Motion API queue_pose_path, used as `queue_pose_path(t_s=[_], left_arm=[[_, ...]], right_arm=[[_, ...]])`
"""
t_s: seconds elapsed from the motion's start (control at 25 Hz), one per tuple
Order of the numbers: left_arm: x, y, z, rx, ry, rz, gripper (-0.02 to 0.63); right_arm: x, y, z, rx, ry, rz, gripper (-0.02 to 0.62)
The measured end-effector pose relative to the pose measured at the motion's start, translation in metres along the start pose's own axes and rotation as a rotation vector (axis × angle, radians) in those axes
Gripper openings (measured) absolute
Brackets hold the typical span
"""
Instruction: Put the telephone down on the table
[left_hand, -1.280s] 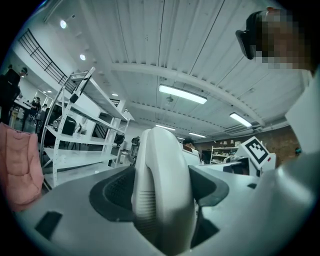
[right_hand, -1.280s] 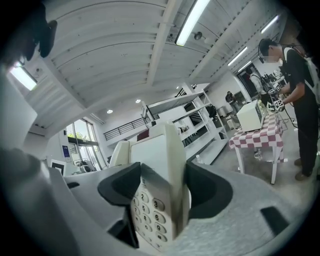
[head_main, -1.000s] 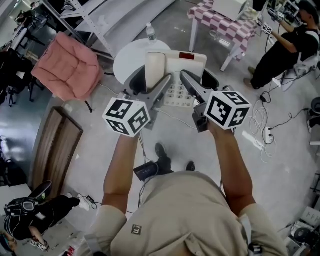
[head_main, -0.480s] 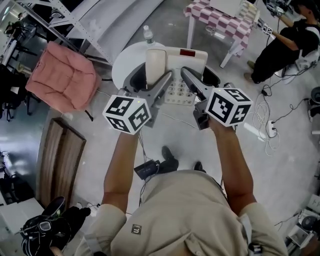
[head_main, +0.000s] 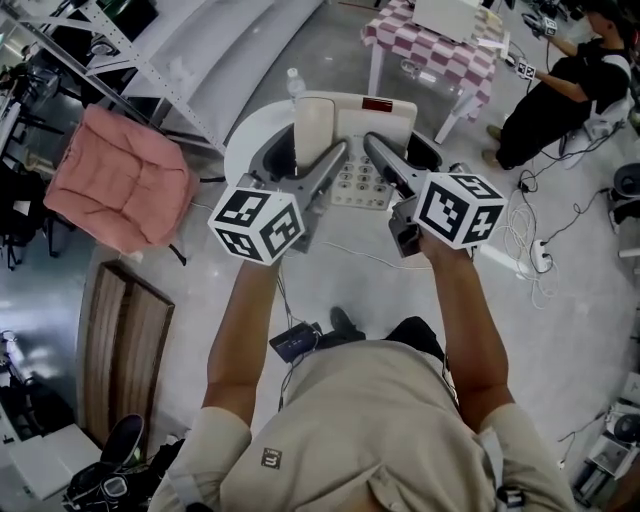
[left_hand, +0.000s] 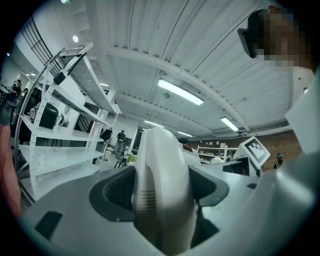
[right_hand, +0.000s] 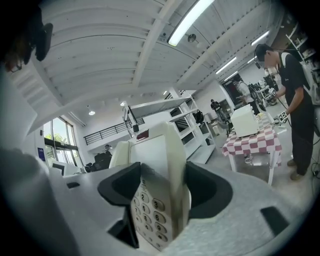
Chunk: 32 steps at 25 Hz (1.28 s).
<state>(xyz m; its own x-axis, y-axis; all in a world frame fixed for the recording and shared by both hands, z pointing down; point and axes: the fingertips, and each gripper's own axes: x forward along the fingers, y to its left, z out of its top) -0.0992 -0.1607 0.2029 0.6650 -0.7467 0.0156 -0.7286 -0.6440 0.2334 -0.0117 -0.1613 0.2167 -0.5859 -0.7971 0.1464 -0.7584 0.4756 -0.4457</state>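
— Where's the telephone (head_main: 372, 125)?
— Up in both tools, over the round white table (head_main: 248, 140). The left gripper (left_hand: 161, 197) is clamped on the handset (left_hand: 162, 155), and the right gripper (right_hand: 159, 200) is clamped on the keypad edge.
— Touching down?
— Hard to say from above; probably not yet. Lower both together, keep it level, and let go only once the base sits flat.

The telephone (head_main: 378, 122) covered most of the round white desk (head_main: 245, 140); whether the two touched, I couldn't tell. At its 11 o'clock only a bottle (head_main: 296, 82) top showed. The left tool (head_main: 303, 165) and right tool (head_main: 400, 155) hid its near edge.
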Motion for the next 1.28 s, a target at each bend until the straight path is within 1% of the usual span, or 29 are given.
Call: queue_pose_path(t_s=[0.12,0.32,0.48,0.64,0.76,1.04,1.28], left_arm=[[0.006,0.011,0.004,0.0,-0.003,-0.011,0.324],[0.02,0.028,0.003,-0.014,-0.002,-0.008,0.324],[0.034,0.044,-0.005,-0.016,0.003,0.012,0.324],[0.045,0.069,-0.009,-0.025,-0.004,0.044,0.324],[0.06,0.087,-0.013,-0.036,-0.001,0.061,0.324],[0.095,0.122,-0.023,-0.056,0.024,0.072,0.324],[0.12,0.15,-0.044,-0.076,0.054,0.077,0.324]], right_arm=[[0.011,-0.001,0.004,-0.003,-0.008,-0.013,0.256],[0.031,-0.011,0.008,-0.004,-0.003,-0.015,0.256],[0.049,-0.025,0.005,0.004,0.004,-0.001,0.256],[0.077,-0.035,0.004,0.003,0.017,0.023,0.256],[0.099,-0.047,0.005,0.007,0.034,0.031,0.256],[0.14,-0.078,0.005,0.033,0.069,0.027,0.256],[0.17,-0.106,-0.008,0.057,0.092,0.015,0.256]])
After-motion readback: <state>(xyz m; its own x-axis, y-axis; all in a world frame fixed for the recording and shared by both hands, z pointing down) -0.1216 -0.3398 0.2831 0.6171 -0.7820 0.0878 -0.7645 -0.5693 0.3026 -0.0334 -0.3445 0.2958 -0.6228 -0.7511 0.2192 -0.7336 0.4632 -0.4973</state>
